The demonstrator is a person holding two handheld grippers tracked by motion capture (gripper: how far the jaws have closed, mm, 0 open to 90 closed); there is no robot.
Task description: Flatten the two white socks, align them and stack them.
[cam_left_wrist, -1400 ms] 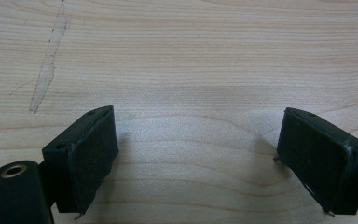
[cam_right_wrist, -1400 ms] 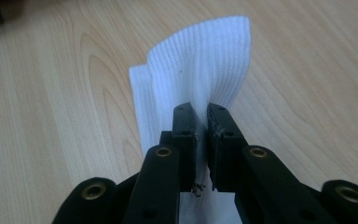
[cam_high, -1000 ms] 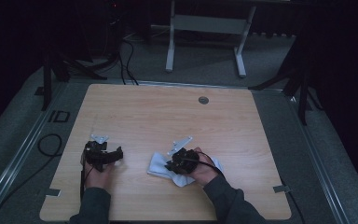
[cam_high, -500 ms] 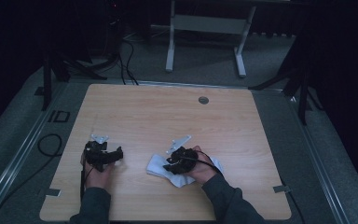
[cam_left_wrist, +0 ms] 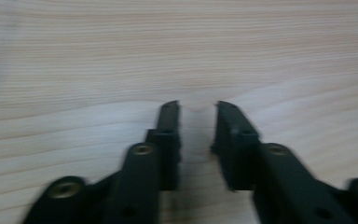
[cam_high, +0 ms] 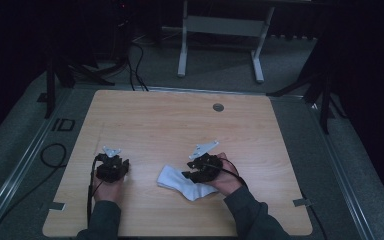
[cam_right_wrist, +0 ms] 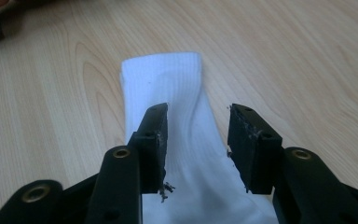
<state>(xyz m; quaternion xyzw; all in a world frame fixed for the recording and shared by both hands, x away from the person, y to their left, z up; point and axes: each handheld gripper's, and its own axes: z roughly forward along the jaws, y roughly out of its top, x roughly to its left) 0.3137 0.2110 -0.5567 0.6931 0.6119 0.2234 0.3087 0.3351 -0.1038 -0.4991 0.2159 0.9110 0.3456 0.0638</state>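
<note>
A white sock (cam_high: pixel 177 181) lies flat on the wooden table (cam_high: pixel 180 125) near its front edge, cuff end (cam_right_wrist: pixel 161 70) pointing away from my right gripper. My right gripper (cam_high: pixel 192 174) (cam_right_wrist: pixel 197 114) stands open just above the sock's middle, one jaw over the cloth and the other at its edge, with nothing held. To the left, my left gripper (cam_high: pixel 114 164) (cam_left_wrist: pixel 196 109) hovers low over bare wood, its jaws a little apart and empty. A hand holds each gripper from the near side.
A round grommet hole (cam_high: pixel 218 107) sits near the table's far edge. Grey floor, cables (cam_high: pixel 50 155) and a metal stand's legs (cam_high: pixel 220 47) lie beyond the table. Bare wood stretches across the table's far half.
The right gripper shifted slightly over the sock, and the sock lies a little flatter. The left gripper stayed in place.
</note>
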